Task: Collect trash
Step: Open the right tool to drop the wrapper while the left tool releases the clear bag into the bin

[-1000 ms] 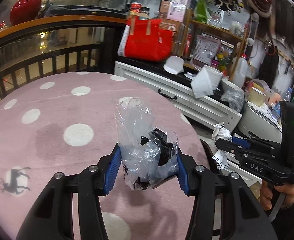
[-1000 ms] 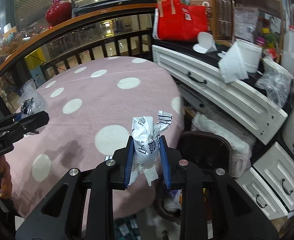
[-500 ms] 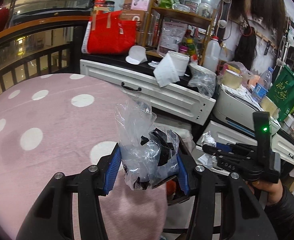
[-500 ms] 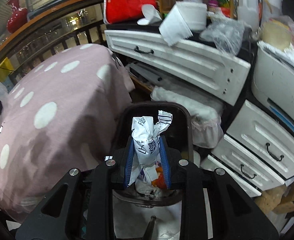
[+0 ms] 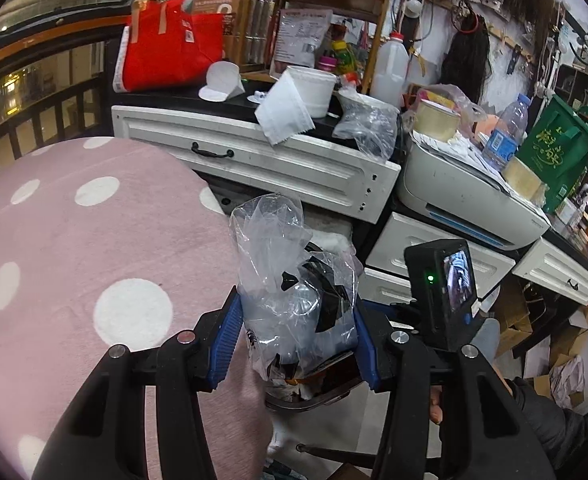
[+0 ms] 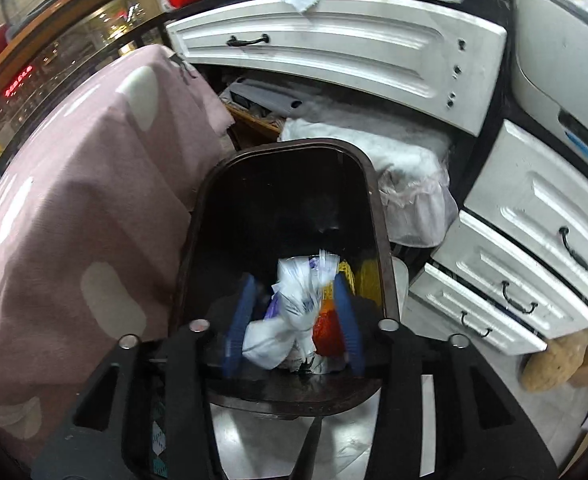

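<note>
The crumpled white wrapper (image 6: 294,312) is sitting between the right gripper (image 6: 292,320)'s blue pads (image 6: 238,316), which are spread wide, no longer pinching it, right over the dark brown trash bin (image 6: 210,216). The left gripper (image 5: 292,340) is clamping a clear plastic bag (image 5: 290,280) near the pink polka-dot tablecloth (image 5: 74,240)'s right edge. White drawers (image 6: 354,48) are lining the far side.

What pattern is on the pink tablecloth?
White polka dots on the pink tablecloth. It shows best in the left wrist view.
</note>
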### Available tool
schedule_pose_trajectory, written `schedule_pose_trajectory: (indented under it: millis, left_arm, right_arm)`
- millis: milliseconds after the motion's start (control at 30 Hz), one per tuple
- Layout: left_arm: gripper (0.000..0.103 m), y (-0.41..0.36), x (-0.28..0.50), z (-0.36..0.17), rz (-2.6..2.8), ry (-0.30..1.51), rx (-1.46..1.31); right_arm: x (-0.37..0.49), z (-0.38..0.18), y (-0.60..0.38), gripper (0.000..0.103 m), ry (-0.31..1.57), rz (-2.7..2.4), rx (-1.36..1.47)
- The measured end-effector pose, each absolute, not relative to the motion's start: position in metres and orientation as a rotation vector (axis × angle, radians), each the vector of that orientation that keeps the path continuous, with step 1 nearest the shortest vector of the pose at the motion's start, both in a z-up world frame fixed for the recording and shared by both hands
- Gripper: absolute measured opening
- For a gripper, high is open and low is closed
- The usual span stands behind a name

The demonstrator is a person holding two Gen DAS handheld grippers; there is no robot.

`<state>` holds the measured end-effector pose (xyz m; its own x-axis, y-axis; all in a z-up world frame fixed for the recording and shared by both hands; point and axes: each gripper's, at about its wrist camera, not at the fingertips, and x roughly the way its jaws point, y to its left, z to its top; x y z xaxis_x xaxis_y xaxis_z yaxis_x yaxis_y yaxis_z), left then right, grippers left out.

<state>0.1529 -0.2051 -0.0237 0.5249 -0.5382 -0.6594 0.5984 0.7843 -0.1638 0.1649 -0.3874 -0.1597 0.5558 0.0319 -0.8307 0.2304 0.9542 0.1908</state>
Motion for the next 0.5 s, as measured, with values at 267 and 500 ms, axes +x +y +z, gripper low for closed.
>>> schedule_pose_trajectory:
  millis: [267,500]
  left_arm:
    - [0.049,-0.238,0.155,-0.040,-0.729,0.799,0.141]
    - [0.049,-0.267,0.163,-0.065,-0.759,0.873,0.175]
  right_arm:
    - [0.142,-0.140,-0.418,0.054,0.924,-0.214,0.326]
    - [0.116,-0.119,-0.448,0.055,0.878,-0.287,0.360]
